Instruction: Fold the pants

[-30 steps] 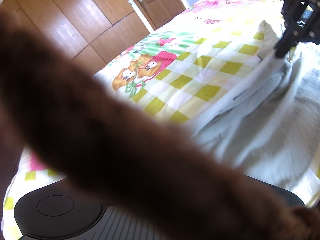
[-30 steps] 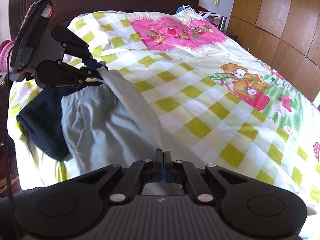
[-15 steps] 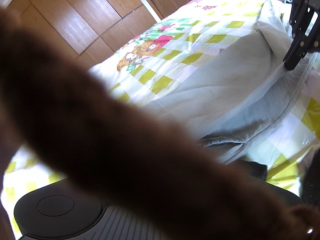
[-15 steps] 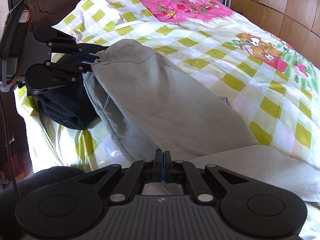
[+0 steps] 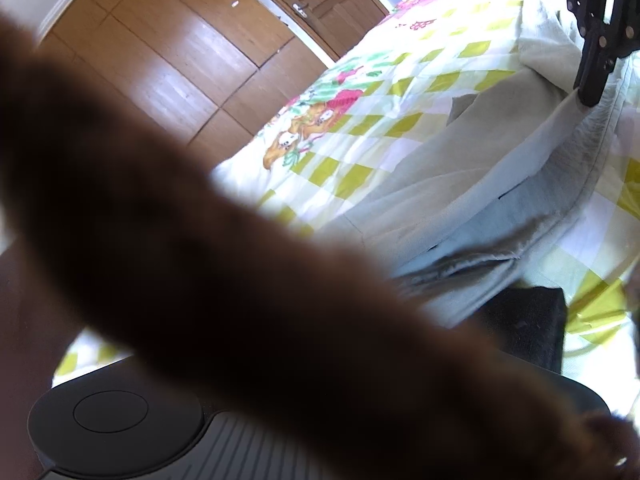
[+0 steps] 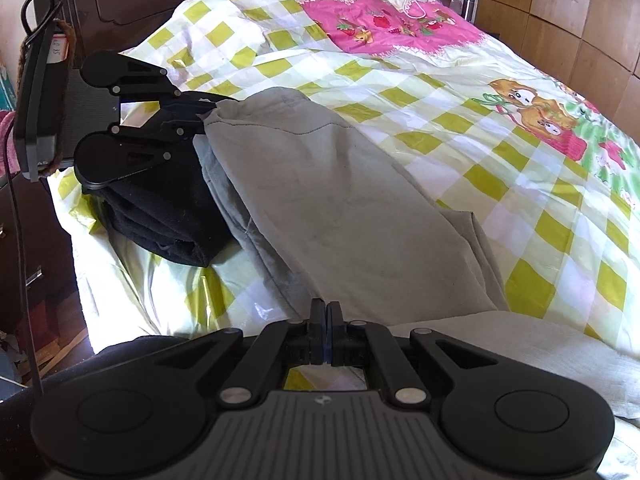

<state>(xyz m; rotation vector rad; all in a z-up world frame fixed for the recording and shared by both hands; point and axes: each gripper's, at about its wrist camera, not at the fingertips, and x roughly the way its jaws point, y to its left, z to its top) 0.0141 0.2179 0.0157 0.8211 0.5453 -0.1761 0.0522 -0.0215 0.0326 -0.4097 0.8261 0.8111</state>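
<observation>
While both grippers pinch them, grey pants (image 6: 340,200) span the bed (image 6: 400,92).
Left gripper (image 6: 202,118) grips at ten o'clock; right gripper (image 6: 325,320) clamps at six.

Bright daylight, fisheye-curved edges, a blurred brown mass (image 5: 248,280) across the left view.

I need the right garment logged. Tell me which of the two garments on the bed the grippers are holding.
The light grey pants: the left gripper and the right gripper each pinch an edge. The black garment lies bunched beside them, ungripped.
</observation>
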